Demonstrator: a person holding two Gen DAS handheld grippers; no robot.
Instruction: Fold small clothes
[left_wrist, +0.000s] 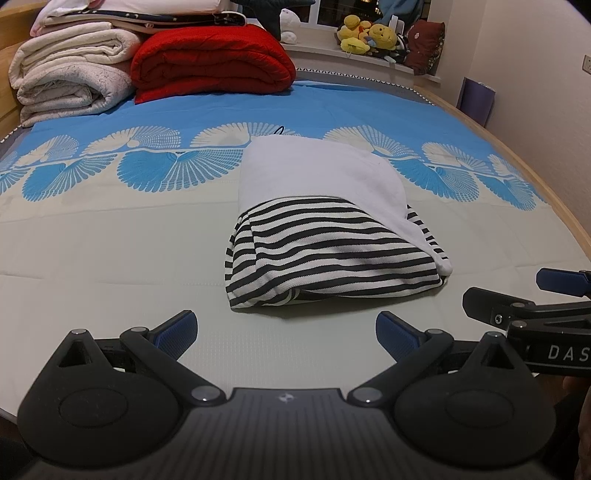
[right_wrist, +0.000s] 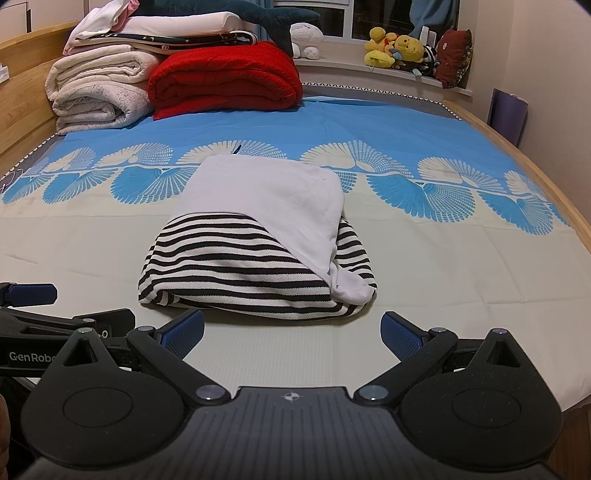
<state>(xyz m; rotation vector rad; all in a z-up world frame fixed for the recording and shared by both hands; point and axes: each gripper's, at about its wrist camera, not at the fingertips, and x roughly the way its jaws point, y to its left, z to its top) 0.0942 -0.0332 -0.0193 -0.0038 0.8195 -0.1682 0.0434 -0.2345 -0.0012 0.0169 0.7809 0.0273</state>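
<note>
Both grippers sit low at the near edge of the bed, side by side, pointing toward the headboard end. Left gripper (left_wrist: 286, 334): jaws spread wide, blue pads (left_wrist: 177, 328) bare, nothing between them. Right gripper (right_wrist: 291, 334): same, jaws spread, holding nothing. Each shows at the margin of the other's view, so the 2 are close together.

Task item: 1 folded bundle, a striped garment (left_wrist: 325, 266) in black and white with a white garment (left_wrist: 314, 173) lying over its far half and draping down the right side to a tip near the front right corner (right_wrist: 351, 288). Whether these are 2 pieces or 1 lined piece, cannot tell. It rests on the pale part of the bedsheet (right_wrist: 92, 266), just ahead of both grippers, apart from the fingertips.

Key relation: the bundle lies straight ahead of the jaws, near edge running left-right across both views. From the left wrist it sits slightly right of centre; from the right wrist slightly left of centre. So it lies between the 2 grippers, roughly equally near each. Left gripper faces the near left corner, right gripper the near right corner with the white tip.

Judgement: fold looks mostly done, though the near edge gapes open.

Background: red quilt (right_wrist: 225, 77), rolled white blankets (right_wrist: 96, 88), plush toys (right_wrist: 399, 50) on the sill.
</note>
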